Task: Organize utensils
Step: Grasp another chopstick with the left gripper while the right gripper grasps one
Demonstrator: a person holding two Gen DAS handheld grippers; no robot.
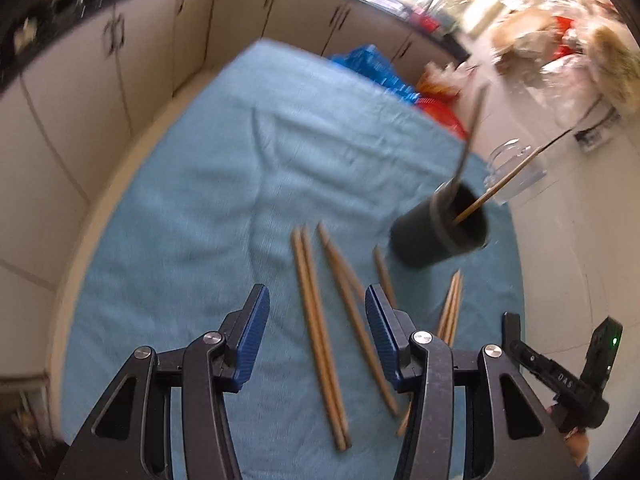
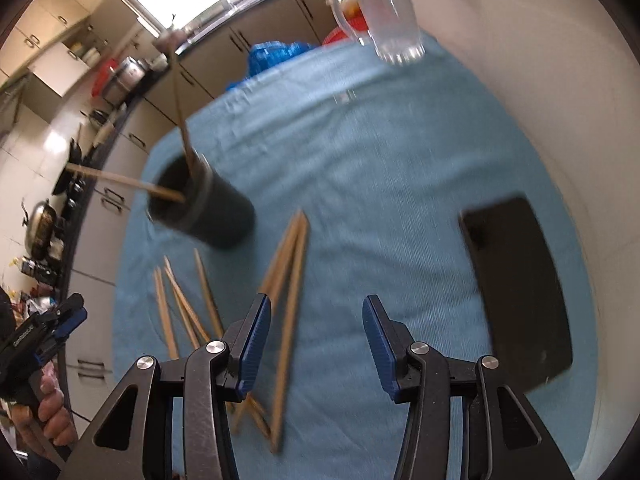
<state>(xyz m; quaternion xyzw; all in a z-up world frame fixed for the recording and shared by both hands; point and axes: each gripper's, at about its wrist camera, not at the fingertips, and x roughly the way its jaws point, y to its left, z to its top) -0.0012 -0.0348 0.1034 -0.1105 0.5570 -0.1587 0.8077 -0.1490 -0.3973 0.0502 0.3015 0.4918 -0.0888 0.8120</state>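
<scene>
Several wooden chopsticks [image 1: 318, 336] lie loose on a blue cloth [image 1: 200, 200]. A black cylindrical holder [image 1: 436, 232] stands on the cloth to their right with two chopsticks leaning in it. My left gripper [image 1: 316, 296] hovers open over a pair of chopsticks, touching nothing. In the right wrist view the holder [image 2: 204, 208] is at the left and the chopsticks [image 2: 290, 320] fan out below it. My right gripper [image 2: 316, 302] is open above them, one long stick running just inside its left finger [image 2: 256, 332]. Both views are motion-blurred.
A clear glass mug [image 2: 394, 20] stands at the cloth's far edge, and a flat black rectangular object [image 2: 520, 292] lies to the right. Kitchen cabinets [image 1: 100, 80] run behind. A hand [image 2: 48, 412] holds the left gripper at the left edge.
</scene>
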